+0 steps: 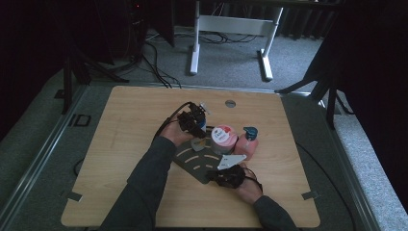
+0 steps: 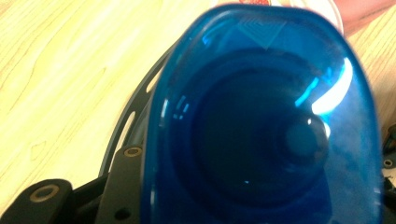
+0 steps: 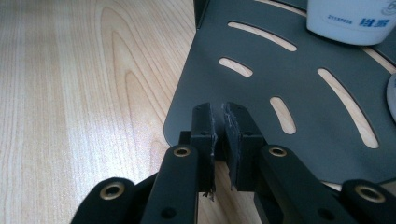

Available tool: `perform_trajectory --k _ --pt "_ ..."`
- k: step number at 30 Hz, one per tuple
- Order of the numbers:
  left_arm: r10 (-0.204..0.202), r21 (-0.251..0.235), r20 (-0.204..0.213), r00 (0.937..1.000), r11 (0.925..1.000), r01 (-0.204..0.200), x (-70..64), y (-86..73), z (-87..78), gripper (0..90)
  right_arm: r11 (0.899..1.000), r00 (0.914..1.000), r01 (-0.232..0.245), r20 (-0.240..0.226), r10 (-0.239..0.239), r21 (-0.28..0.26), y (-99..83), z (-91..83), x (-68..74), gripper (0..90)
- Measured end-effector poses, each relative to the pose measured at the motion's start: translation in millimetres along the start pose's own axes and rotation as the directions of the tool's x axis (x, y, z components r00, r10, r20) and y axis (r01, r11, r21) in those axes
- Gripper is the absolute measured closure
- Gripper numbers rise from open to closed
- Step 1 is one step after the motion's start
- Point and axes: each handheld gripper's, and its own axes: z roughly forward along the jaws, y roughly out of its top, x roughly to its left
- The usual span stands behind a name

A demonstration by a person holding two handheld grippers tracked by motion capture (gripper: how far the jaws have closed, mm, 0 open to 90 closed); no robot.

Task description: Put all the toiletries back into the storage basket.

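My left gripper [image 1: 194, 120] is shut on a blue translucent container [image 2: 261, 126], which looms close in the left gripper view and hides the fingertips; it appears as a small blue patch [image 1: 202, 124] in the high view. A dark slotted metal plate [image 1: 192, 162] lies flat on the wooden table [image 1: 130, 120]. My right gripper [image 3: 223, 128] rests at the plate's [image 3: 289, 79] near corner, its worn pads almost touching and nothing between them. In the high view the right gripper [image 1: 214, 174] sits at the plate's front right edge.
A white tub with a red-and-white lid [image 1: 223, 137] stands on the plate's far side, its base [image 3: 355, 18] close ahead of the right gripper. A pink pump bottle with a teal head [image 1: 247, 141] stands to its right. A small round grommet [image 1: 230, 103] sits near the table's back edge.
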Motion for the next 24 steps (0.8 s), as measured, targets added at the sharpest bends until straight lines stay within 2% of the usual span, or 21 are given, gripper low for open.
perform_trajectory --k 15,24 --pt "0.001 0.008 -0.001 1.0000 1.0000 -0.001 6.3 11.2 7.6 55.1 1.000 1.0000 -0.001 0.000 0.001 0.000 -0.1 0.0 0.0 82.3" --pt "-0.005 -0.010 -0.005 1.0000 0.9999 0.005 7.8 16.5 11.5 55.1 1.000 1.0000 -0.001 0.002 0.001 0.001 0.0 -0.1 0.1 82.3"
